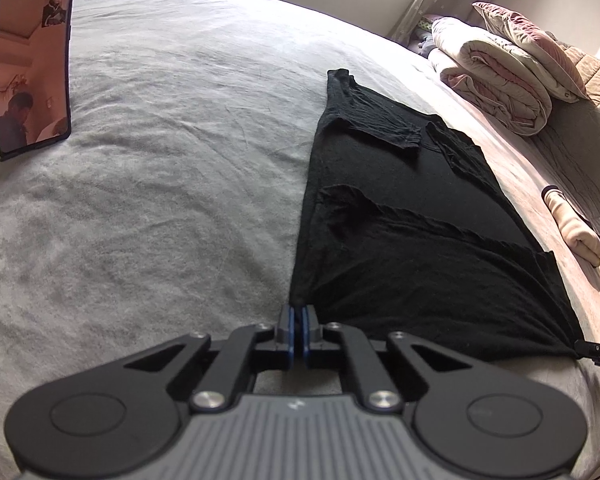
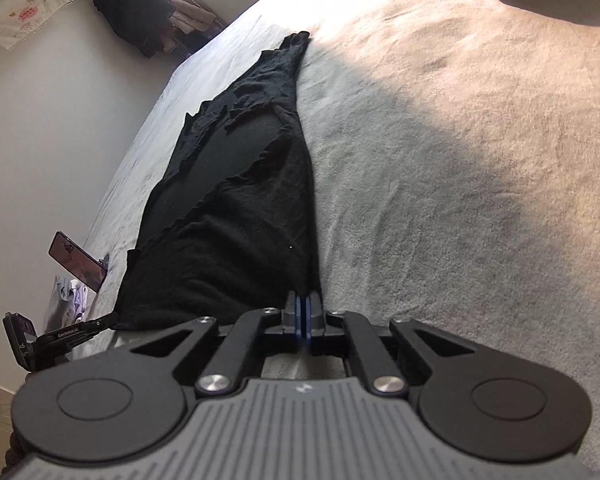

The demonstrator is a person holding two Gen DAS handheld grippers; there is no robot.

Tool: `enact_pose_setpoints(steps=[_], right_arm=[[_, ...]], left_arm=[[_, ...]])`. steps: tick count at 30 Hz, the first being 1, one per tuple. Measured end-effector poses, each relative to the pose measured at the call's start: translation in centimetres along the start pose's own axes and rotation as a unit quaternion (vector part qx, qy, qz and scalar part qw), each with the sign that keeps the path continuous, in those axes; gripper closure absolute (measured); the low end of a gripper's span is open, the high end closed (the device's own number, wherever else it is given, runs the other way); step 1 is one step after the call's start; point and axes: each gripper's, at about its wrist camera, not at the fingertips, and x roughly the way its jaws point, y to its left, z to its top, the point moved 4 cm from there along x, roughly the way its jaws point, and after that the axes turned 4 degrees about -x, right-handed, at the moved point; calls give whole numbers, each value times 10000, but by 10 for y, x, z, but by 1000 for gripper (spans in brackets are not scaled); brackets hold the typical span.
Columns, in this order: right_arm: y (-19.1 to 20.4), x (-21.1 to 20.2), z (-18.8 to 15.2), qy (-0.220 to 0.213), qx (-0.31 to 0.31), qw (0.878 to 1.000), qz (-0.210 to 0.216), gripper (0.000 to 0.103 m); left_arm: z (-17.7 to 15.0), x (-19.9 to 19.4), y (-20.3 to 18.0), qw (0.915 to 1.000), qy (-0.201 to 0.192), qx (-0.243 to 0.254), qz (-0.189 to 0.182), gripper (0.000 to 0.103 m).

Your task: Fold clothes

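A black shirt lies flat on the bed, its sides and sleeves folded inward into a long strip. My left gripper is shut on the near left corner of its hem. In the right wrist view the same black shirt stretches away toward the far edge of the bed. My right gripper is shut on the near right corner of the hem. The tip of the right gripper shows at the right edge of the left wrist view, pinching that corner. The left gripper shows low left in the right wrist view.
The bed has a pale grey sheet. A phone stands propped at the far left. A folded quilt and pillows sit at the far right. A rolled beige cloth lies near the right edge. Dark clothes hang by the wall.
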Motion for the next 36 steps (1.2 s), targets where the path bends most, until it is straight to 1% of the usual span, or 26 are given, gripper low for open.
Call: enact_pose_setpoints(steps=[3,4,5,6,7,8,9,10,11,14,16,18,21,23,25,29,32,34,36], right_arm=[[1,-1,0,-8,-133,9999,-37,98],[5,-3,0,-32,-259,9996,-117,95],[8,-6,1,-55,-385,9990,-197,92],[12,-8,1,-89,-517,9982,-288,89],[16,-11,2,-164,-672,9967,-419,86],[20,-13,2,-239,-828,9948,-550,84],[25,-16,3,-324,-983,9923,-677,77],[31,-17,3,-448,-1140,9894,-782,62],[37,-17,4,-558,-1296,9863,-857,60],[55,-14,7,-887,-1765,9743,-1079,60],[69,-3,11,-1077,-2105,9640,-1218,60],[78,9,14,-1192,-2261,9576,-1333,60],[87,30,20,-1188,-2397,9531,-1411,60],[92,42,24,-1225,-2470,9497,-1484,60],[94,50,28,-1262,-2503,9475,-1542,60],[92,65,35,-1230,-2535,9442,-1703,60],[83,77,38,-1047,-2479,9431,-1954,60],[73,83,38,-923,-2402,9427,-2124,60],[68,79,38,-974,-2347,9456,-2033,59]], left_arm=[[0,0,-3,9999,-48,141,14,97],[0,-2,-5,9997,-110,207,-5,97],[2,-6,-7,9992,-254,297,-31,96],[3,-10,-10,9984,-401,388,-57,91],[5,-13,-13,9975,-545,451,-67,82],[7,-16,-16,9963,-688,512,-77,75],[9,-18,-19,9953,-786,564,-92,65],[11,-19,-25,9938,-886,654,-131,63],[13,-20,-31,9922,-986,747,-170,63],[16,-14,-51,9887,-1091,925,-456,62],[16,-7,-64,9854,-1171,1035,-672,62],[16,2,-73,9846,-1158,1108,-701,62],[17,16,-87,9833,-1135,1215,-736,62],[19,27,-90,9851,-1059,1213,-610,62],[20,33,-88,9856,-1046,1176,-616,62],[21,48,-79,9890,-929,1066,-434,62],[23,54,-73,9901,-878,1030,-362,62],[23,48,-64,9918,-815,871,-447,62],[23,42,-54,9932,-752,709,-534,61]])
